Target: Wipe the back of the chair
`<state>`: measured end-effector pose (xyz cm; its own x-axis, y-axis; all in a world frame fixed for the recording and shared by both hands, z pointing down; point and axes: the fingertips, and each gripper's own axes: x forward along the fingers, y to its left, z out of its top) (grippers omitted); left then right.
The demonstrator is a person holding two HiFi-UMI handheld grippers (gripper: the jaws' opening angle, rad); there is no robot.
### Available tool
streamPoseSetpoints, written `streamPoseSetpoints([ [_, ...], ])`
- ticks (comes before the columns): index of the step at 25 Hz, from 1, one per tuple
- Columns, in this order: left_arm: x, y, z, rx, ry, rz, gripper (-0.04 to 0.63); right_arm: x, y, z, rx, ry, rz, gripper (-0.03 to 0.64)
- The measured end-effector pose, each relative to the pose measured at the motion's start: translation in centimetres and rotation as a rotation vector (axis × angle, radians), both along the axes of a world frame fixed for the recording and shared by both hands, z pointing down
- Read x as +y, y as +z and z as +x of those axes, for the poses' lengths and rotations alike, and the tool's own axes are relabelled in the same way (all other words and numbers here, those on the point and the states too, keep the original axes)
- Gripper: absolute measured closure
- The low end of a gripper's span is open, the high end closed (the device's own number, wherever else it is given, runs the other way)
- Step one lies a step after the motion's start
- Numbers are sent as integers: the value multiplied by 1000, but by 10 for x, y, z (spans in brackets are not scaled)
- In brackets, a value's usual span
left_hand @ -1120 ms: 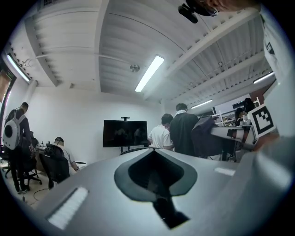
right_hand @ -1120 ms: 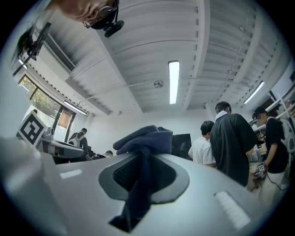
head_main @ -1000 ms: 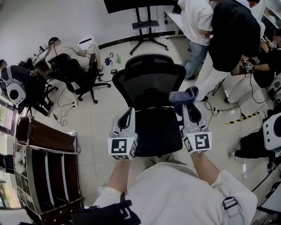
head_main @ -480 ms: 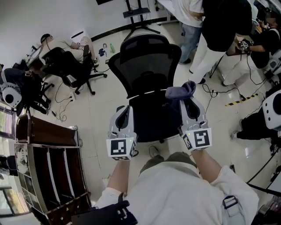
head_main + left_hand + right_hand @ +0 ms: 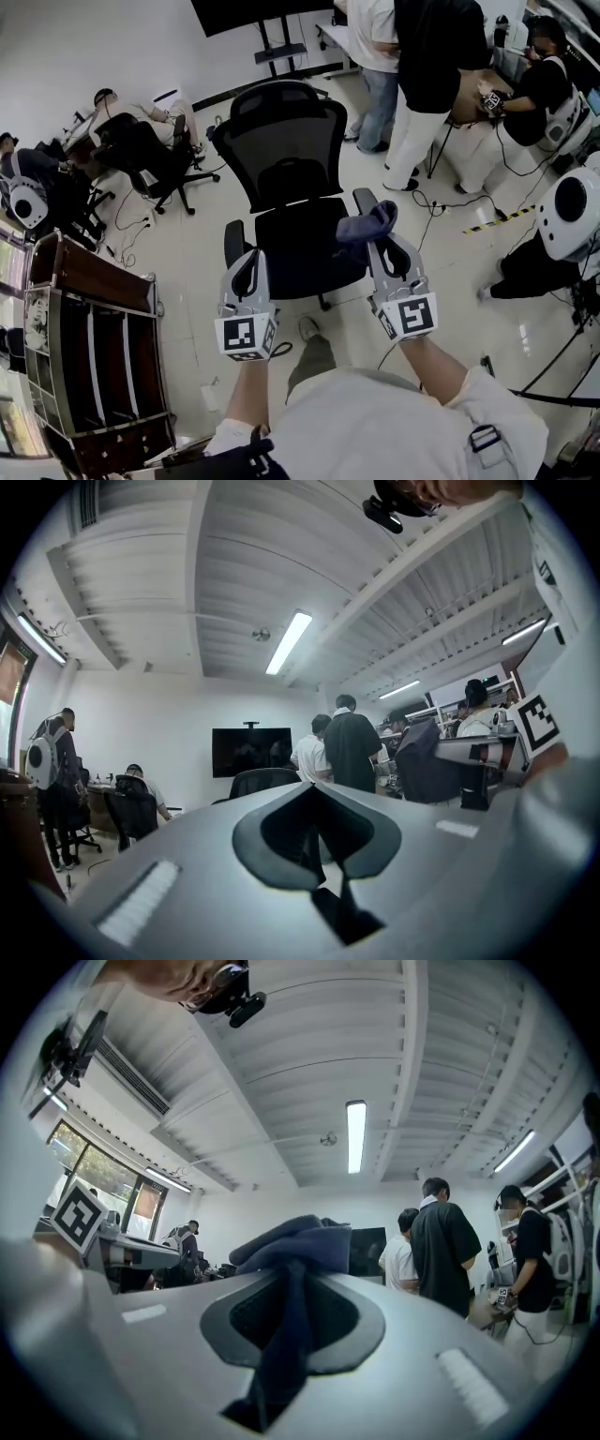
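A black mesh office chair [image 5: 286,159] stands on the floor ahead of me, seat toward me, its backrest upright at the far side. My right gripper [image 5: 377,228] is shut on a dark blue cloth [image 5: 366,223], held above the seat's right edge near the right armrest. In the right gripper view the cloth [image 5: 295,1241] bunches out past the closed jaws. My left gripper [image 5: 246,265] hangs over the seat's left front, shut with nothing in it. In the left gripper view the chair's backrest [image 5: 262,782] shows small beyond the jaws.
People stand close behind the chair at the right [image 5: 422,56]; another sits at the far right [image 5: 548,84]. A second black chair with a seated person [image 5: 141,141] is at the left. A brown shelf unit [image 5: 89,347] is near my left. Cables [image 5: 441,206] run over the floor.
The chair now lies farther from me and higher in the head view, with more floor showing before it. Both grippers sit lower in the view, the cloth still held.
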<state>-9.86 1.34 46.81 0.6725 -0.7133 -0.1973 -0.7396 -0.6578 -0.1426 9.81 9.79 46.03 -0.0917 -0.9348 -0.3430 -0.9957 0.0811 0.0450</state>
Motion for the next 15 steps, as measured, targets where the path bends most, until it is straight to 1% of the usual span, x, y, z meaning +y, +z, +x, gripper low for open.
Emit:
streamPoseSetpoints([
  [4,75,24,-11,17,-6,-17,534,67,19,-7,-13,-17,6,569],
  [7,120,30,-14,16,-4,-22,534,108,22,-8,-34,-22,16,569],
  [11,159,19,-16,20,-1,-1,534,146,15,-11,-49,-28,27,569],
  [15,187,10,-21,24,20,19,534,179,9,-22,-53,-23,45,569],
])
